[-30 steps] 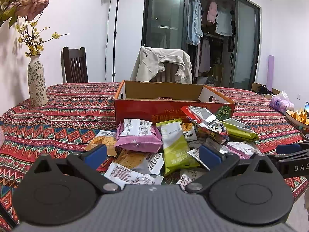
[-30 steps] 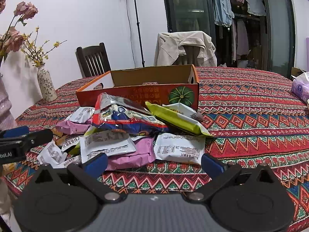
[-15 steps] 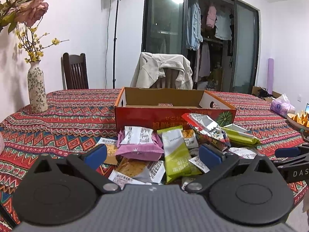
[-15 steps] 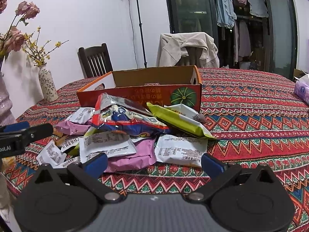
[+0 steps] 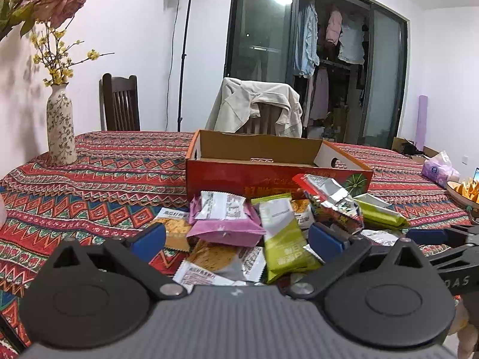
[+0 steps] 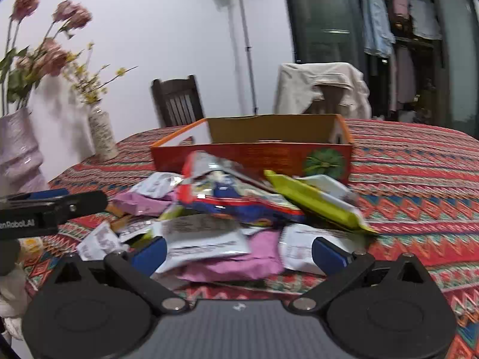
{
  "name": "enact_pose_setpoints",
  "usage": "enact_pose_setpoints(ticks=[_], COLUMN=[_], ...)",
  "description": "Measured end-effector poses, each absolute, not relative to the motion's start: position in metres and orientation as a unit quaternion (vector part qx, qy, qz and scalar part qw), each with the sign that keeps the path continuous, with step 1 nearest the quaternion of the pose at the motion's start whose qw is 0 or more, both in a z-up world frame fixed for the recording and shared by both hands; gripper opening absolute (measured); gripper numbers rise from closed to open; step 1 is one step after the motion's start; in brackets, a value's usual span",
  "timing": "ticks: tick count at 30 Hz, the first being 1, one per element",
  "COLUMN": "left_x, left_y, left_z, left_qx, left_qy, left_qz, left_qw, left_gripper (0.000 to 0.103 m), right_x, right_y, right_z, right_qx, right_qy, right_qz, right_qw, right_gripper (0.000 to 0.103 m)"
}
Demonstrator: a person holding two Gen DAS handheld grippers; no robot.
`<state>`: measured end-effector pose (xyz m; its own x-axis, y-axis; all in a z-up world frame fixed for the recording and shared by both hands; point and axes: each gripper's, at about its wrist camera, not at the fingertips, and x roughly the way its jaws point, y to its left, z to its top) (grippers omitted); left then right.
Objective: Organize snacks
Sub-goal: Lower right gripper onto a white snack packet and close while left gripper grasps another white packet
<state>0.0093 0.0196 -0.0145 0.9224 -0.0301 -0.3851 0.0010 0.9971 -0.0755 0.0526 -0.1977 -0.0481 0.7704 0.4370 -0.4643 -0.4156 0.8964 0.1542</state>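
A heap of snack packets lies on the patterned tablecloth in front of an open red cardboard box (image 5: 269,176), also in the right wrist view (image 6: 254,155). The heap holds a pink packet (image 5: 227,224), a green packet (image 5: 281,233), a red foil bag (image 5: 332,200) and a yellow-green bar (image 6: 314,200). My left gripper (image 5: 236,242) is open and empty at the heap's near left side. My right gripper (image 6: 239,252) is open and empty at the heap's near right side, over a pink packet (image 6: 239,263) and a white one (image 6: 206,239).
A flowered vase (image 5: 60,128) stands at the table's left. Chairs (image 5: 119,101) stand behind the table, one draped with a jacket (image 5: 254,104). A tissue pack (image 5: 440,169) and a snack bowl (image 5: 464,191) sit at the right. A lilac vase (image 6: 18,149) stands near left.
Both grippers have tilted up and shifted a little, so the box and room sit lower in view. The right gripper has swung left and closer to the heap. Both stay open.
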Motion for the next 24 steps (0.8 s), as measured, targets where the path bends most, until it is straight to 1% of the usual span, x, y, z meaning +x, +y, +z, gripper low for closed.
enact_pose_setpoints(ticks=[11,16,19,20,22,24], left_x=[0.012,0.015,0.016,0.016,0.016,0.016], left_y=[0.045,0.054,0.056,0.057,0.057,0.057], left_z=[-0.020,-0.024,-0.025,-0.026,-0.026,-0.027], left_qx=[-0.056,-0.067,-0.071,-0.072,-0.072,-0.073], left_qy=[0.209,0.216,0.218,0.219,0.221,0.223], left_qz=[0.015,0.020,0.022,0.022,0.023,0.024], left_qw=[0.976,0.974,0.973,0.973,0.972,0.972], left_gripper=[0.103,0.103,0.103,0.103,0.103,0.103], right_x=[0.077,0.079,0.076,0.075,0.075,0.073], right_y=[-0.155,-0.152,-0.152,-0.153,-0.155,-0.157], right_z=[-0.054,-0.062,-0.063,-0.062,-0.062,-0.062], right_qx=[-0.004,-0.008,-0.016,-0.015,-0.014,-0.015], right_qy=[0.267,0.270,0.266,0.265,0.264,0.262], right_qz=[0.237,0.231,0.230,0.230,0.234,0.236], right_qw=[0.934,0.935,0.936,0.936,0.935,0.936], right_gripper=[0.103,0.099,0.095,0.089,0.087,0.081])
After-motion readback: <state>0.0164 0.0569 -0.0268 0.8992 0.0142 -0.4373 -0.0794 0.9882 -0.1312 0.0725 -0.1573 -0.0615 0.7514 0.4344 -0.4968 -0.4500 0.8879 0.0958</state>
